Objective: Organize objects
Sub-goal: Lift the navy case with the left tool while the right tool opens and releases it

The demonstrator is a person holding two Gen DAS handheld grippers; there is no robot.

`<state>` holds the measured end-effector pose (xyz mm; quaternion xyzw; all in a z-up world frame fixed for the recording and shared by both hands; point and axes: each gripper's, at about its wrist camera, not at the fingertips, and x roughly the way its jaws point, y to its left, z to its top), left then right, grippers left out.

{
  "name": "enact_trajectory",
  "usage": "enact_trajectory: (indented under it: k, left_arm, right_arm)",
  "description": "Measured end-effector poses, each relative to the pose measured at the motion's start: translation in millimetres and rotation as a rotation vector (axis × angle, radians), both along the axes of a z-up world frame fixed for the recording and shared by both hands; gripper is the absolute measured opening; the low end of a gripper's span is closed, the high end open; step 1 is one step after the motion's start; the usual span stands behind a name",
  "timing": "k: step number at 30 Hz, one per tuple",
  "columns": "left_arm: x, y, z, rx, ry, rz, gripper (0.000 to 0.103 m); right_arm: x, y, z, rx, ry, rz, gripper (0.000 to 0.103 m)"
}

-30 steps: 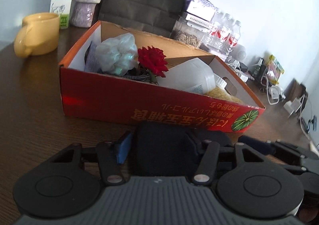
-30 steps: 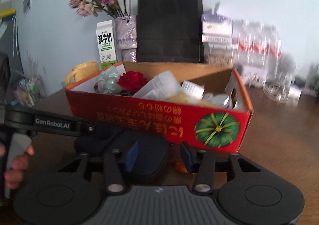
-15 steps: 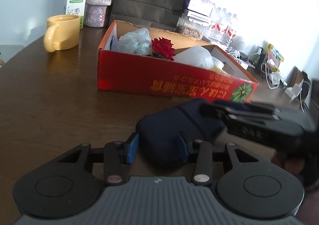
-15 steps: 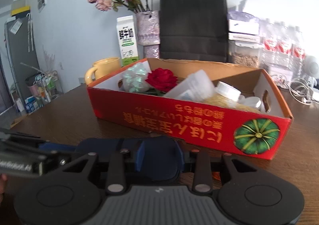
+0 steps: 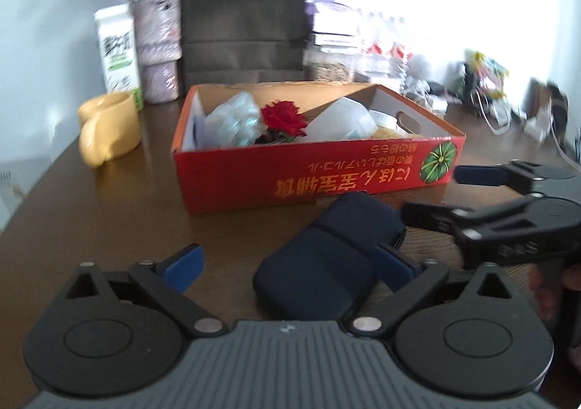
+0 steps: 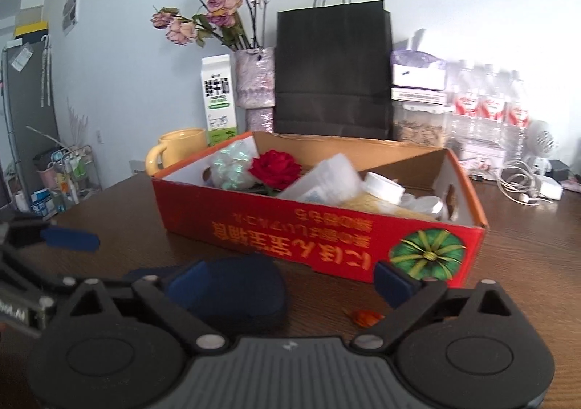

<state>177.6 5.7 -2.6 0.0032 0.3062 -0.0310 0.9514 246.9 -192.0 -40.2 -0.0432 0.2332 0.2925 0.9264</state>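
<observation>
A dark brown wooden table (image 6: 526,264) stands against a pale wall, and along its back edge are a black paper bag (image 6: 332,68), a vase of dried pink roses (image 6: 254,82), a milk carton (image 6: 218,97), a yellow mug (image 6: 178,149) and a row of water bottles (image 6: 486,107). A red cardboard box (image 5: 316,173) sits mid-table, holding a red flower (image 5: 283,117), a crinkled wrapper and white plastic containers. Just in front of it lies a dark blue pouch (image 5: 326,264), flat on the wood. The left gripper (image 5: 287,264) is spread wide, its right finger (image 5: 394,264) against the pouch's side, gripping nothing. The right gripper (image 6: 290,280) is likewise wide open, its left finger (image 6: 183,282) at the pouch's edge, with a small orange scrap (image 6: 365,316) on the table between its fingers.
</observation>
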Motion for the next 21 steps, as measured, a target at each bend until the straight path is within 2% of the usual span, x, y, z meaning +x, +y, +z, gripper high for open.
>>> enact_trajectory:
  k: [6,13,18,21]
  left_arm:
    - [27,-14,-5,0.061,0.059,-0.137,0.103]
    - [50,-31,-19,0.077,0.114,-0.203,0.103]
    - [62,-38,-32,0.098,0.161,-0.203,0.103]
    - [68,-32,-37,0.05,0.169,-0.17,0.101]
  right_arm:
    - [-11,-32,-2,-0.008,-0.021,-0.07,0.103]
    - [-5,-48,-11,-0.015,0.017,-0.106,0.103]
    - [-1,-47,-14,-0.026,0.032,-0.097,0.103]
    - [0,-47,-14,-0.023,0.037,-0.103,0.103]
